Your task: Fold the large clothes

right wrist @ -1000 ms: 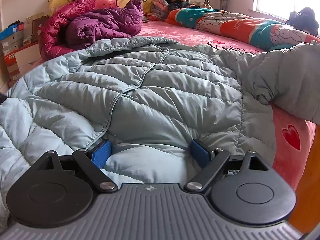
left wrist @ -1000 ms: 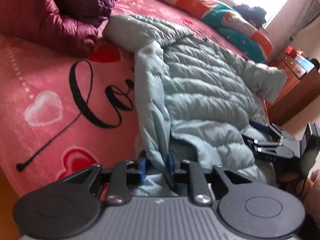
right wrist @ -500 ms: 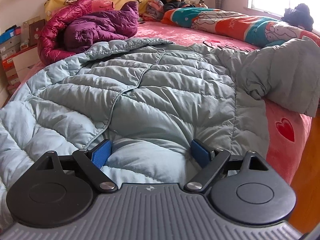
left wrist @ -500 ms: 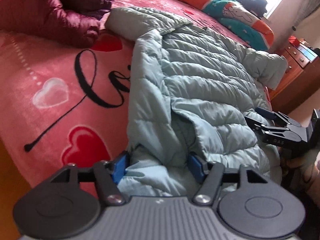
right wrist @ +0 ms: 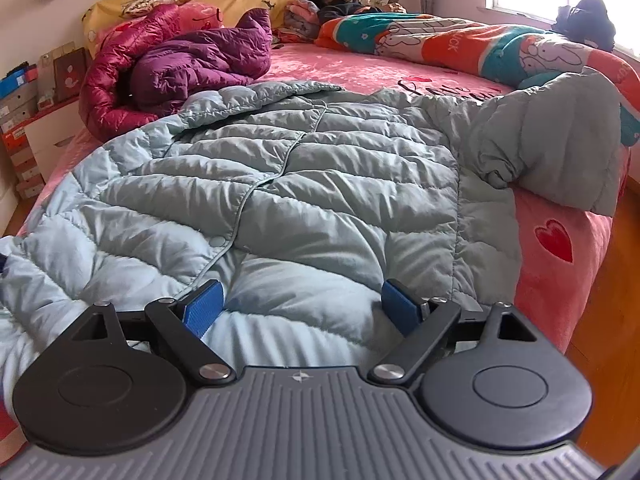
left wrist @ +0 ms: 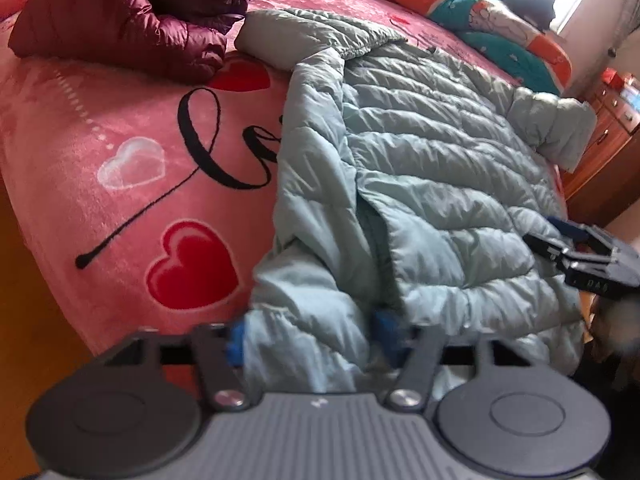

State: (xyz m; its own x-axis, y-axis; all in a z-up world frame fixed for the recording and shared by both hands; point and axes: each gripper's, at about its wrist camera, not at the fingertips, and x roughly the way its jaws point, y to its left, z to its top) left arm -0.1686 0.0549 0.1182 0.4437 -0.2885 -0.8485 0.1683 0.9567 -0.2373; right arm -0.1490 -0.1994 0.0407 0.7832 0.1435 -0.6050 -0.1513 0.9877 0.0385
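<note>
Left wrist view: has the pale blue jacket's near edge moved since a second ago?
Yes. The near edge of the pale blue jacket has spread leftward, now almost touching the red heart on the blanket.

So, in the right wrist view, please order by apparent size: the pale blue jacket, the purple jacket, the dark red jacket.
1. pale blue jacket, by far the largest.
2-3. purple jacket and dark red jacket look alike; they overlap and lie farther away, so I cannot rank them.
</note>
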